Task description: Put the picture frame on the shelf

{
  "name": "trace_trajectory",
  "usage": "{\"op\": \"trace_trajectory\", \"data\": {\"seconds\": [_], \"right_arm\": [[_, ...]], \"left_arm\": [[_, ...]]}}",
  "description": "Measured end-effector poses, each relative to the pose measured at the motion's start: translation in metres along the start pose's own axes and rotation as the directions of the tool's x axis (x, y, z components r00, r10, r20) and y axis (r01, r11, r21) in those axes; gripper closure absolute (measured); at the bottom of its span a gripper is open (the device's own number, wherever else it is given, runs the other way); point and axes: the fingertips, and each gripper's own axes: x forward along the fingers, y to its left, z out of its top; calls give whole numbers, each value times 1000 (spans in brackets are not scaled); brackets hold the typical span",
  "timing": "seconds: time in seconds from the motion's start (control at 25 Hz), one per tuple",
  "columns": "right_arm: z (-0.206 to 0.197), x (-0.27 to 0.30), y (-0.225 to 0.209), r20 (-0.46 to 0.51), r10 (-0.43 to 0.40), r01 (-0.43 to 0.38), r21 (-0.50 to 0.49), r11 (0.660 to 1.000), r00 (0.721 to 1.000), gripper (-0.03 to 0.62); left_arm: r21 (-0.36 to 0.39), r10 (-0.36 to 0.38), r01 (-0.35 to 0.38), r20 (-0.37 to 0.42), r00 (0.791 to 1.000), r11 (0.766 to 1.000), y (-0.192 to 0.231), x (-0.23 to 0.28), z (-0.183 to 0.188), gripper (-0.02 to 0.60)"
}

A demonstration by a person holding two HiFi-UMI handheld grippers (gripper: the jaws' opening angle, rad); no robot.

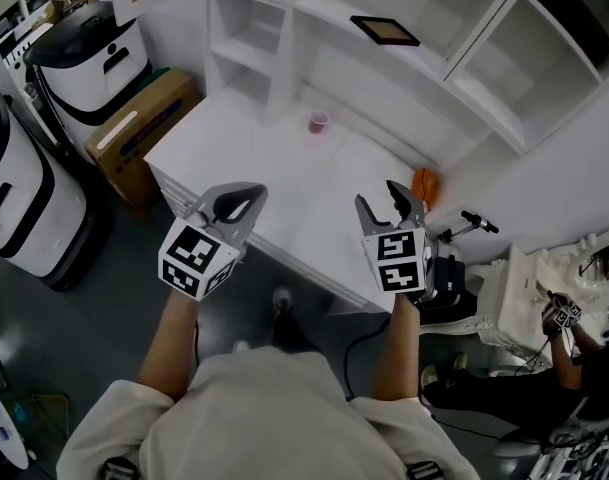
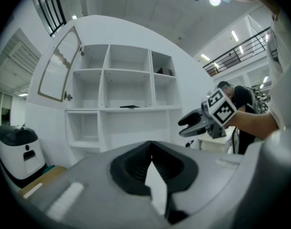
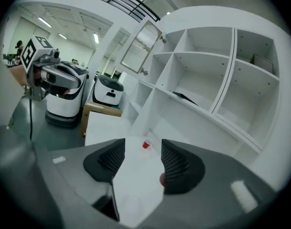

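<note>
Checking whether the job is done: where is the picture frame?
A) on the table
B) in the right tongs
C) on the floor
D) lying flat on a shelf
D: the frame lies flat on a shelf, above the table.

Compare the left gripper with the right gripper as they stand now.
The left gripper's jaws meet at the tips; the right gripper's jaws stand apart. In the head view the left gripper hangs over the near edge of the table, while the right gripper shows next to the orange ball at the table's right end. Both are empty and point toward the shelf.
</note>
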Motion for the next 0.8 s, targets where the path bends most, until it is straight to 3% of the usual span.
{"op": "trace_trajectory", "data": {"seconds": [0.44,0.8], "right_arm": [[-41,-73,66,-41,28,-24,89,996,999,364],[-38,-124,108,11,81,-82,133,988,997,370]], "left_arm": [[-13,-28,28,-11,1000,1000,-52,-60,-19,578],[-8,-23,23,-4,1000,1000,-78,-94,-18,578]]}}
